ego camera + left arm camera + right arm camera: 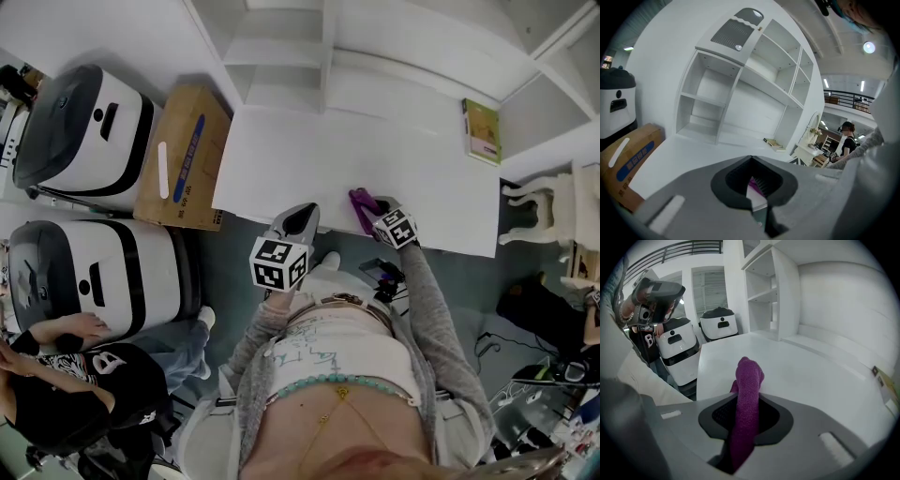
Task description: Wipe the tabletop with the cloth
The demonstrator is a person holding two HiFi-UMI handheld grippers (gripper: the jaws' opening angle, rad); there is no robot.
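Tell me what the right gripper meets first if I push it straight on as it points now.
The purple cloth clamped in the right gripper leads, and it would likely meet the bare white tabletop first. Nothing else shows in that line, though depth is unclear.

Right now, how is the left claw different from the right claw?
The right claw is pinching the purple cloth, but the left claw is shut with nothing in it. In the head view, the right claw sits over the white tabletop, while the left claw hangs at its near edge. Both are grey and closed.
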